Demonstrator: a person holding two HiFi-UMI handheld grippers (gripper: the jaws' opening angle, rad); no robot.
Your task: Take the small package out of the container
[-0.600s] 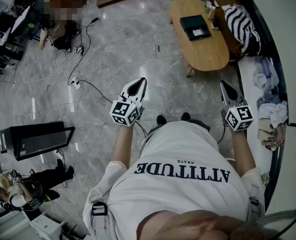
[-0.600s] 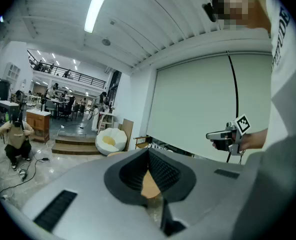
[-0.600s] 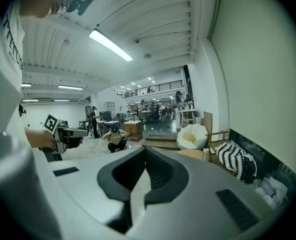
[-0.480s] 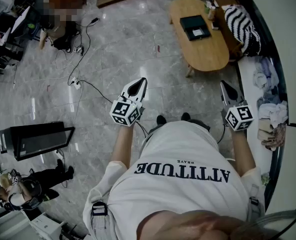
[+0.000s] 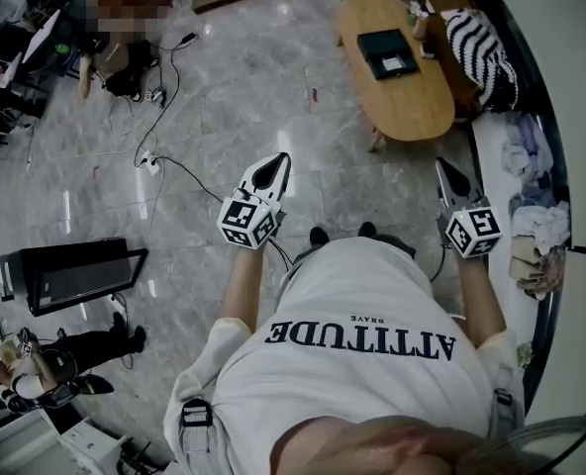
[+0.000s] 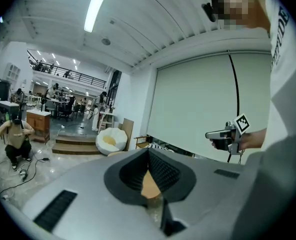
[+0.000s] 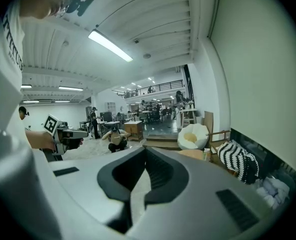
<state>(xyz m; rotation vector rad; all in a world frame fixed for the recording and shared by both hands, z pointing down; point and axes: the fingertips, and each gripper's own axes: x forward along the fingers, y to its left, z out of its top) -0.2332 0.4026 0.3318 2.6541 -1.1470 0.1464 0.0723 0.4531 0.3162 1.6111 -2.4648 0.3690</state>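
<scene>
- Standing on the grey marble floor (image 5: pixel 224 87), one person in a white printed T-shirt (image 5: pixel 362 334), seen from above, both forearms raised in front of the chest
- Left gripper (image 5: pixel 273 171): held in the person's left hand, pointing forward over the floor; fingers (image 6: pixel 165 171) closed, tips meeting, nothing between them
- Right gripper (image 5: pixel 449 178): held level with the left one and well apart from it; fingers (image 7: pixel 160 171) closed together, nothing between them
- Small package and container: neither can be made out in any view
- Oval wooden surface (image 5: pixel 412 102): ahead of the grippers, to the right; bears a dark flat rectangular item (image 5: pixel 387 53) and a few small objects at its far end
- Striped cushion (image 5: pixel 481 57): just beside the surface, on its right
- Heap of pale cloth (image 5: pixel 536 221): along the right edge of the head view, near the right gripper
- Black flat screen (image 5: pixel 70 277): lying on the floor, to the left
- Cables (image 5: pixel 159 132): trailing across the floor from the upper left toward the person
- Second person (image 5: pixel 36 364): low on the floor at the lower left of the head view
</scene>
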